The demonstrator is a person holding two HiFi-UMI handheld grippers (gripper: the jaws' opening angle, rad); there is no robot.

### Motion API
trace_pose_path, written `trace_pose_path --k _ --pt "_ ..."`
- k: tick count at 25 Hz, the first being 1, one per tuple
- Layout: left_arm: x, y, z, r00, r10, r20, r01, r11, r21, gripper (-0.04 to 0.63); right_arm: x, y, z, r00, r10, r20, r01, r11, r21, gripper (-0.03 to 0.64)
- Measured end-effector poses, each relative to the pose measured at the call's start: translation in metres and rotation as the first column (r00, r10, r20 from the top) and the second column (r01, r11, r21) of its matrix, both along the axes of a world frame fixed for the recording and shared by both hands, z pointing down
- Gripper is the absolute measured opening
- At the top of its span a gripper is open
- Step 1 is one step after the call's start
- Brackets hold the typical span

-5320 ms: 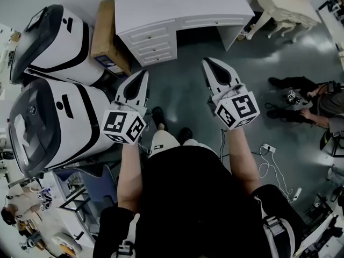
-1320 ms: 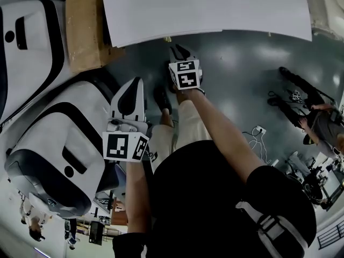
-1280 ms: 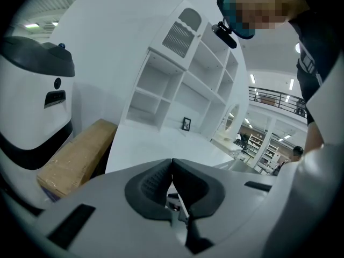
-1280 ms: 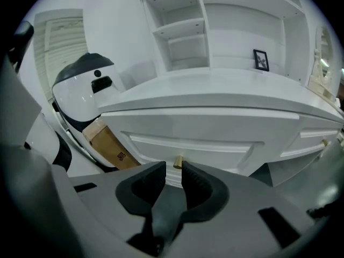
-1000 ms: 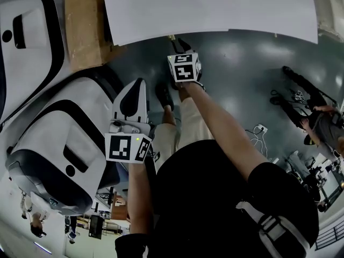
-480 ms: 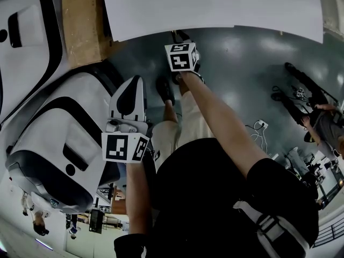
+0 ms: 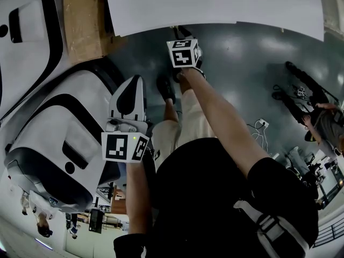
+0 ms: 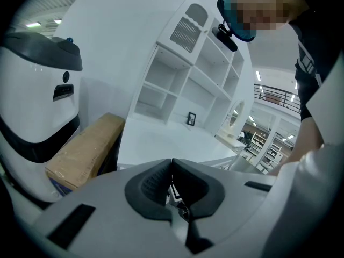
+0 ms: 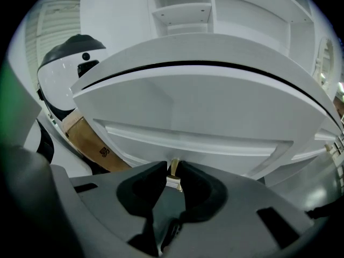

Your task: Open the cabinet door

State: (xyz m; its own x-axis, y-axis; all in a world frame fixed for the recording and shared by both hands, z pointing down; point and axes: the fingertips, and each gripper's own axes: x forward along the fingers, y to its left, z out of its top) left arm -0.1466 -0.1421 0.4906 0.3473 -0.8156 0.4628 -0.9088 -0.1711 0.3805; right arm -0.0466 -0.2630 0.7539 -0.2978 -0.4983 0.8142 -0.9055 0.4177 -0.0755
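The white cabinet (image 7: 215, 4) fills the top of the head view; the right gripper view shows its panelled front (image 9: 204, 117) close up. A small brass handle (image 9: 173, 170) hangs from that front. My right gripper (image 9: 173, 165) points down at it with the handle between its fingertips, and the jaws are closing; a thin gap still shows beside the handle. From the head view, my right gripper (image 7: 178, 34) reaches to the cabinet's front edge. My left gripper (image 7: 136, 81) hangs back at the left, shut and empty, its tips touching (image 8: 172, 161).
A cardboard box (image 7: 83, 20) stands left of the cabinet, beside two large white-and-black machines (image 7: 54, 138). A white shelf unit (image 8: 188, 74) rises on the cabinet top. Cables (image 7: 260, 130) lie on the grey floor at the right, near a seated person (image 7: 322, 122).
My right gripper has crept forward to the cabinet's front edge, so its tips now sit at the handle. The left gripper has stayed where it was.
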Motion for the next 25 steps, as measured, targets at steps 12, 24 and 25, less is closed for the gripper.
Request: trace_pose_path --k 12,24,25 --pt "0.004 0.019 -0.002 1.000 0.017 0.001 -0.017 1.000 0.009 0.023 0.005 0.027 0.000 1.000 0.003 0.012 -0.002 1.000 -0.009 0.097" --pt "0.015 0.040 -0.007 0.998 0.055 0.008 -0.055 0.998 0.018 0.022 0.018 0.066 -0.001 1.000 0.021 0.017 -0.020 1.000 -0.019 0.095" --pt "0.016 0.042 -0.008 0.998 0.059 0.008 -0.059 0.998 0.020 0.023 0.018 0.070 -0.001 1.000 0.019 0.016 -0.019 1.000 -0.018 0.095"
